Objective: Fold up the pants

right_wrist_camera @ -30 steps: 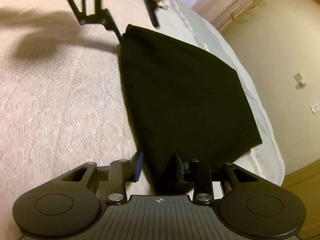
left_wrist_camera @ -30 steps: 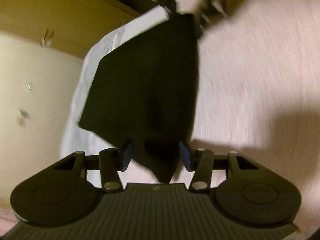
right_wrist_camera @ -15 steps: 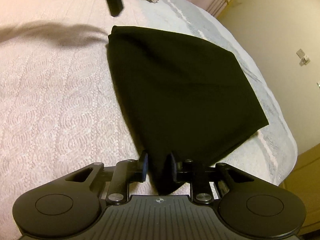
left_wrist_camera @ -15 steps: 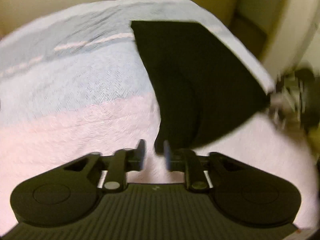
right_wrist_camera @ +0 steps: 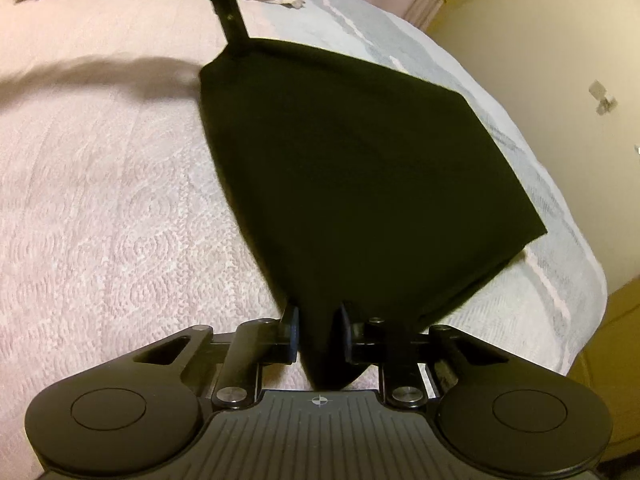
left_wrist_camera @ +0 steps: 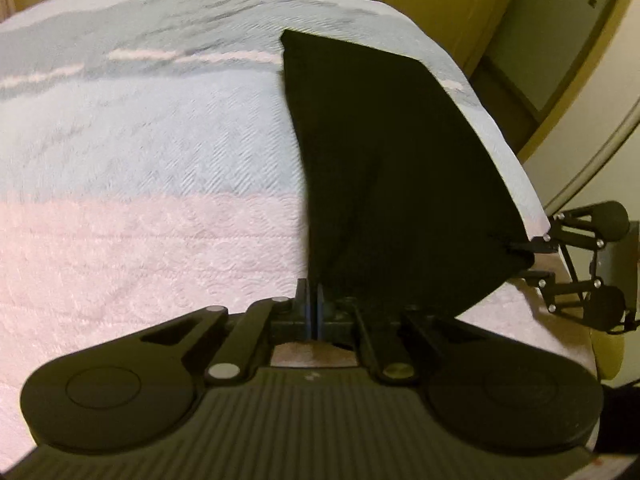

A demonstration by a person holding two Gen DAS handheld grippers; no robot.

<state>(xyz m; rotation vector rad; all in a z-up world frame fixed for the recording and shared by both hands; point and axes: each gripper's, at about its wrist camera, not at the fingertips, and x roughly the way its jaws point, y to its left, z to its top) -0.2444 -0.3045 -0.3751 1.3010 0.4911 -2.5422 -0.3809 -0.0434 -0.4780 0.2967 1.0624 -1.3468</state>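
Between my right gripper's (right_wrist_camera: 316, 330) closing jaws bunches a corner of the black pants (right_wrist_camera: 360, 184), spread toward twelve o'clock across the bedspread (right_wrist_camera: 100, 208). Only my left gripper's (left_wrist_camera: 313, 308) view shows its jaws pressed together at another corner, the right gripper at three o'clock.

- No readable text, label, brand name or number shows in either wrist view.
- The only mark is a small crosshair symbol (right_wrist_camera: 319, 401), a circle crossed by 2 lines, on the ribbed black body of the right gripper (right_wrist_camera: 316, 330), at the centre of the body's front edge just behind the fingers.
- A faint, illegible speck sits at the same spot on the left gripper (left_wrist_camera: 312, 308).
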